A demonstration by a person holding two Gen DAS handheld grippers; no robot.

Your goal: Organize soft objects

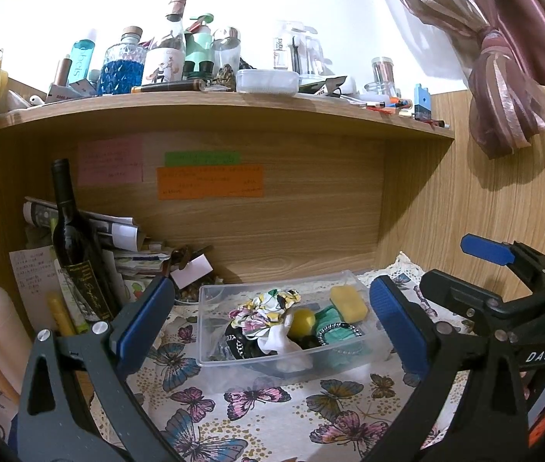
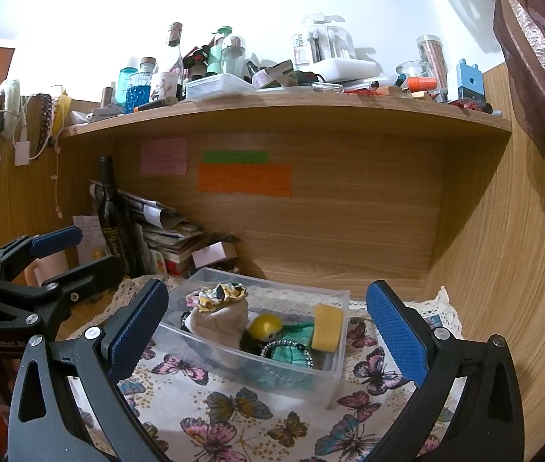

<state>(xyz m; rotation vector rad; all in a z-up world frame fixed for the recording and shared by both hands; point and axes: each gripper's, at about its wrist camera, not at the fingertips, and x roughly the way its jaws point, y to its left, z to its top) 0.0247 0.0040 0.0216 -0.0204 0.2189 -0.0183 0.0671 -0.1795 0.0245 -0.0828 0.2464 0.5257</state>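
1. Left gripper [image 1: 270, 327] – jaws spread wide, nothing between the pads; its arms run off the lower edge of the view.
2. Right gripper [image 2: 268, 325] – likewise wide apart and empty, also cut off below.
3. Clear bin [image 2: 340, 375] sits on the butterfly cloth [image 2: 241, 415], ahead of both grippers at 12 o'clock.
4. Bin contents: floral scrunchie [image 1: 268, 306] on top of a white cloth [image 2: 220, 321]; yellow ball [image 2: 264, 325] at centre; yellow sponge [image 2: 326, 327] at 3 o'clock, leaning on the wall; teal fabric [image 2: 291, 354] with a beaded band [image 2: 286, 344] across it.
5. Dark items under the scrunchie are partly buried – cannot be identified.
6. Wine bottle [image 1: 76, 246] stands at 9 o'clock; writing on the sticky notes [image 1: 211, 181] is illegible.
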